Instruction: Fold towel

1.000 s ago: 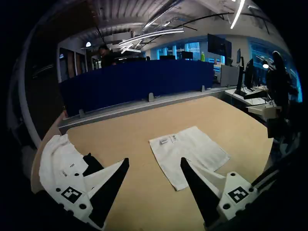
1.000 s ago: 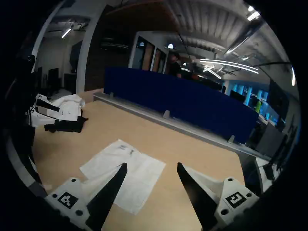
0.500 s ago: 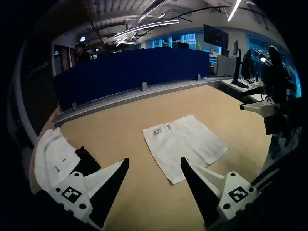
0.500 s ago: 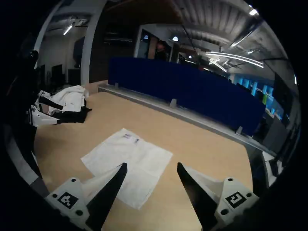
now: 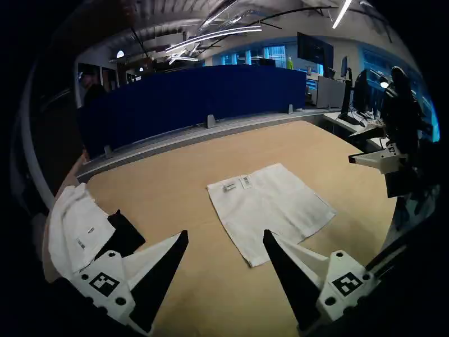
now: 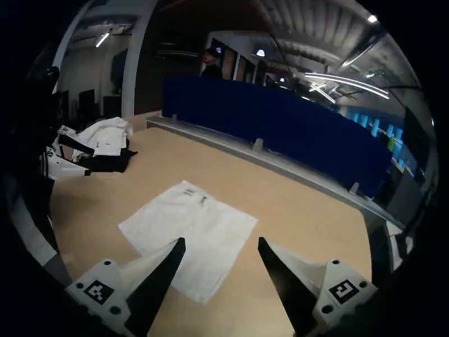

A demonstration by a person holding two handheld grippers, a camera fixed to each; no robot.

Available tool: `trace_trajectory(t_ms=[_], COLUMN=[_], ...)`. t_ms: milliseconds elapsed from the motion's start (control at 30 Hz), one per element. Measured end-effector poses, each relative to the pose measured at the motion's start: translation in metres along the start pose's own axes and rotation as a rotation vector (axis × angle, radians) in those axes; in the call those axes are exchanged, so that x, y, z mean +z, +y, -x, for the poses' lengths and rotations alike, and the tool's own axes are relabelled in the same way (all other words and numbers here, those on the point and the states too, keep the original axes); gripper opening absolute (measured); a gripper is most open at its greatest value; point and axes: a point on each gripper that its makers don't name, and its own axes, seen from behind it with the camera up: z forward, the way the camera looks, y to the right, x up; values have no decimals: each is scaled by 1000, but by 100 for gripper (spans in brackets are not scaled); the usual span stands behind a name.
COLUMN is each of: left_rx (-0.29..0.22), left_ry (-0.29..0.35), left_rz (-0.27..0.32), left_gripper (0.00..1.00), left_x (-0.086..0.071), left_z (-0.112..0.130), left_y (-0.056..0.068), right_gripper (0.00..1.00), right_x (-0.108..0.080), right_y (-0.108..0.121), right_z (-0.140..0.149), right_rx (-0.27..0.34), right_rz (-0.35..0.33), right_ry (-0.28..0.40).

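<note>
Now, in the left gripper view, the left gripper (image 5: pixel 224 247) points across a light wooden table (image 5: pixel 168 185) with its two fingers spread wide and nothing between them. The towel (image 5: pixel 269 208) lies flat and white on the table just ahead, a rough rectangle with two small tags (image 5: pixel 236 184) at its far edge; its near corner sits by the tip of the gripper's right-hand finger. Off to the left, near the table's edge, a heap of white cloth (image 5: pixel 76 224) rests against a black cloth (image 5: pixel 120 236), well apart from the towel. A long blue partition (image 5: pixel 191 106) runs along the far side of the table. At the right edge the right gripper (image 5: pixel 381 160) shows as a pale pointed finger, held beyond the towel.

In the right gripper view, the right gripper (image 6: pixel 220 253) also has its fingers set far apart, empty. The towel (image 6: pixel 188 224) lies spread out on the table (image 6: pixel 292 208), its near edge under the tip of the left-hand finger as seen here. The left gripper (image 6: pixel 62 163) shows at the left edge, its fingers parted, in front of the white heap (image 6: pixel 104 137) and the black cloth (image 6: pixel 109 163). A person (image 6: pixel 210 62) stands behind the blue partition (image 6: pixel 280 135).
</note>
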Motion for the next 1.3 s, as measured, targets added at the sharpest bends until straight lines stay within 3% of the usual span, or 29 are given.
trace_trajectory(t_ms=[400, 600, 800, 1100, 1300], left_rx=[20, 61, 73, 42, 16], left_ry=[-45, -95, -160, -255, -323], left_rz=[28, 68, 116, 183, 212], left_gripper=[99, 99, 99, 99, 99], left_x=[7, 18, 40, 76, 90], left_z=[17, 37, 62, 99, 116], left_y=[6, 16, 32, 54, 66], right_gripper=[100, 100, 100, 100, 91], right_x=[7, 13, 24, 43, 54], right_y=[0, -3, -9, -19, -26], right_z=[18, 41, 70, 117, 143], right_rx=[-10, -13, -19, -16, 10], right_rz=[-13, -37, -67, -119, -156], right_ry=[-40, -91, -149, -247, -308])
